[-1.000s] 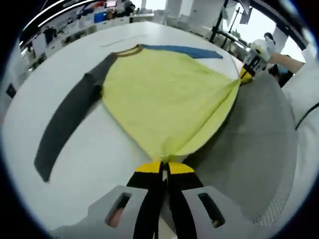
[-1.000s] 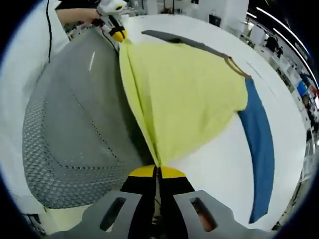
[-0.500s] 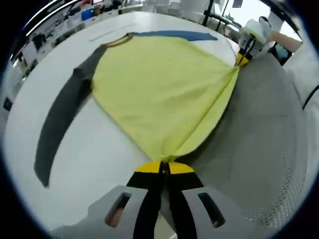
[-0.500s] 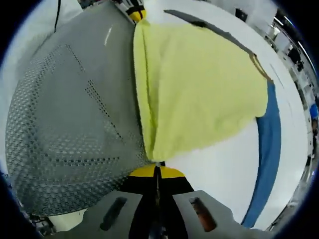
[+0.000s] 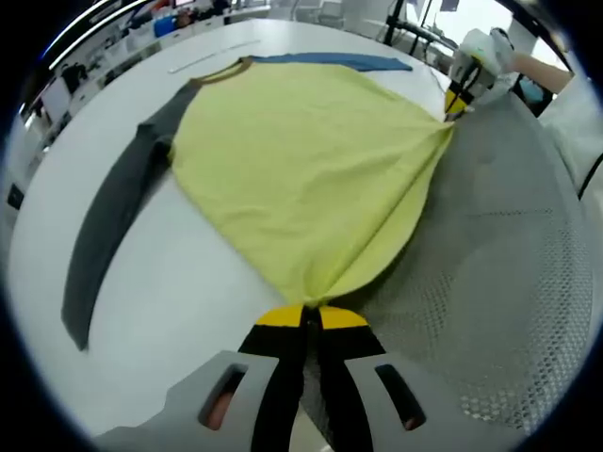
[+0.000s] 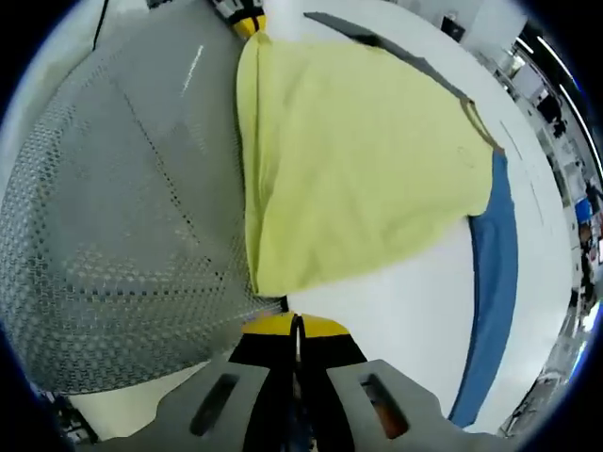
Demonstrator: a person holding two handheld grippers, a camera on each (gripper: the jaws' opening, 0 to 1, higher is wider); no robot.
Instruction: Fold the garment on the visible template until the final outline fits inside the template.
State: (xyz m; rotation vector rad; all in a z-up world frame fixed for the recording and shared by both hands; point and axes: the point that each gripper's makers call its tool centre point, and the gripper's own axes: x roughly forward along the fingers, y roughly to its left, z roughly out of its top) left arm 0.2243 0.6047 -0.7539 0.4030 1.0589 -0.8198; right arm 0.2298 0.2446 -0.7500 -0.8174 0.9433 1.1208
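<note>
- White and smooth, the table (image 5: 179, 311) spreads under everything, with a blurred workroom of desks and shelves beyond its far edge.
- Over part of the table lies the template (image 5: 509, 273), a grey mat with a perforated, honeycomb-like texture (the dots show most clearly near its edge in the right gripper view (image 6: 85, 245)).
- The garment (image 5: 301, 169) is a long-sleeved shirt with a soft, matte yellow body, a brownish collar band (image 5: 224, 73), one dark grey sleeve (image 5: 113, 217) and one blue sleeve (image 5: 330, 62).
- Both sleeves lie flat on bare table, long tapering strips; the blue one curves along the far side in the right gripper view (image 6: 485, 282).
- My left gripper (image 5: 311, 315) has its yellow-tipped black jaws pressed together on a hem corner of the yellow cloth, which fans out from them in tight gathers.
- My right gripper (image 6: 294, 325) has its jaws closed too; the other yellow hem corner (image 6: 268, 282) ends right at the tips, though I cannot tell whether cloth is actually pinched between them.
- The hem edge between the two corners lies along the template, doubled into a soft rolled fold.
- In the left gripper view the right gripper (image 5: 460, 94) sits at the far hem corner, with a hand (image 5: 485, 52) on it.
</note>
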